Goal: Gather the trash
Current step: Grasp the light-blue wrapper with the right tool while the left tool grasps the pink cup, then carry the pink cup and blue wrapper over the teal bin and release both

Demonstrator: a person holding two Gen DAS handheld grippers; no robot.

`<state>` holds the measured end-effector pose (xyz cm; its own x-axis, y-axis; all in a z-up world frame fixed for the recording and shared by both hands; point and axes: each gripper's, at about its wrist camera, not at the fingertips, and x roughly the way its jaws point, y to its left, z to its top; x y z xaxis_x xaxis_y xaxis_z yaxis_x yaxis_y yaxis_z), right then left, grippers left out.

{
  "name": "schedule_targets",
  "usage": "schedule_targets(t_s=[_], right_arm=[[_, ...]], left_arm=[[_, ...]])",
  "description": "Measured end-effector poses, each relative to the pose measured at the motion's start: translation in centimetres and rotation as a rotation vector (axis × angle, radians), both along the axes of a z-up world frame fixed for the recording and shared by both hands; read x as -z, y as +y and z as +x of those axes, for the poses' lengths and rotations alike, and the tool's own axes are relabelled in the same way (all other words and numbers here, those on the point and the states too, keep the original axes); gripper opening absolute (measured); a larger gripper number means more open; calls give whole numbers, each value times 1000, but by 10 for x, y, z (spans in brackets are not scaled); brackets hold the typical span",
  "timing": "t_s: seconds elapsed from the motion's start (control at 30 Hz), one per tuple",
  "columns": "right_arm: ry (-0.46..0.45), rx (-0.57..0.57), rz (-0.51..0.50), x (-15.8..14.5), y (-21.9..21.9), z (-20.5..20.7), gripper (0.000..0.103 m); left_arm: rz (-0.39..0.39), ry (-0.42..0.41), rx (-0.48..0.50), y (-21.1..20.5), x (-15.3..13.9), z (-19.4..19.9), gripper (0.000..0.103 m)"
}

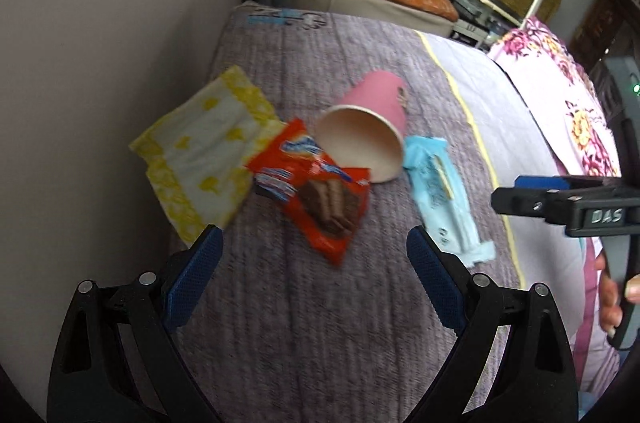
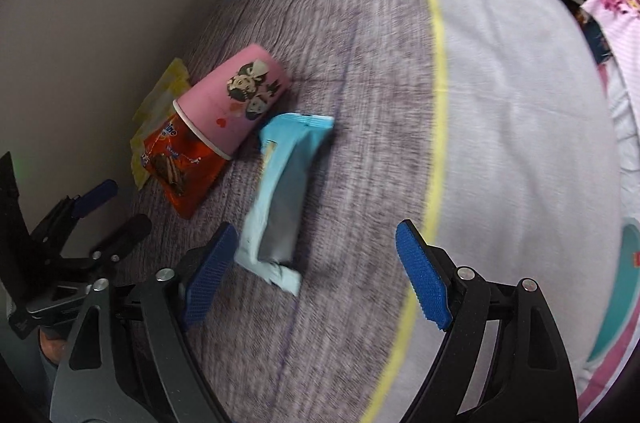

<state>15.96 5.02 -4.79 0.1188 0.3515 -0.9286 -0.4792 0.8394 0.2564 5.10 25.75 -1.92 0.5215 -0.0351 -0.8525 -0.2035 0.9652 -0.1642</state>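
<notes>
The trash lies on a bed (image 1: 304, 303) with a grey-purple cover, close to a plain wall (image 1: 100, 43). There are 4 pieces: a yellow and white napkin (image 1: 204, 159), a red biscuit wrapper (image 1: 316, 191), a pink paper cup (image 1: 368, 127) lying on its side, and a light blue wrapper (image 1: 440, 199).

The left tool (image 1: 314, 247) hangs above the bed with its jaws wide and nothing between them. The red biscuit wrapper is just ahead of it, between the lines of its 2 fingers. The napkin is ahead and to its left, near the left fingertip. The cup is further ahead, with its rim resting on the red wrapper and its mouth facing this tool. The light blue wrapper is ahead on the right, near the right fingertip.

The right tool (image 2: 316, 243) also stands wide and holds nothing. The light blue wrapper (image 2: 280, 191) is directly ahead, its near end just beside the left fingertip. The cup (image 2: 232, 99) and the red wrapper (image 2: 180, 167) are further ahead to the left. The left tool (image 2: 108, 211) shows at the left edge of this view.
</notes>
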Motion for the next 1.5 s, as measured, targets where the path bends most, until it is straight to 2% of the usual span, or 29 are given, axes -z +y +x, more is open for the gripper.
schedule_targets(t_s=[0.07,0.13,0.3,0.33,0.37,0.4,0.43,0.6,0.7,0.83,0.97,1.03,1.07,1.27,1.5], right_arm=[[31,-9,7,10,10,5,61],[44,-12,16,17,17,8,57],[59,-29,28,32,27,15,55],[57,-34,29,34,27,16,45],[53,-40,33,36,27,16,20],[27,-41,34,34,25,16,12],[8,-41,29,32,24,15,10],[-32,3,27,23,1,26,9],[-37,32,35,19,-16,32,9],[-34,66,50,17,-34,36,9],[-31,92,59,16,-51,43,9],[-36,108,63,15,-62,45,9],[-38,112,65,14,-65,45,9],[-75,149,83,6,-89,43,9],[-106,224,112,-10,-139,36,9]], left_arm=[[-4,0,-10,9,0,4,93],[-6,0,-14,13,0,7,93],[-2,-1,1,12,-1,25,93],[1,-4,11,10,-2,31,93],[5,-6,19,7,-3,36,93],[12,-9,31,5,-5,44,93],[14,-10,39,2,-5,50,93],[26,-5,119,-14,-8,90,93],[62,38,165,-25,3,112,93],[77,106,184,-32,23,130,93],[52,106,190,-37,32,136,93],[44,85,201,-42,32,135,82],[46,84,206,-45,32,135,65],[25,56,222,-73,24,130,63],[15,4,297,-135,2,116,63]])
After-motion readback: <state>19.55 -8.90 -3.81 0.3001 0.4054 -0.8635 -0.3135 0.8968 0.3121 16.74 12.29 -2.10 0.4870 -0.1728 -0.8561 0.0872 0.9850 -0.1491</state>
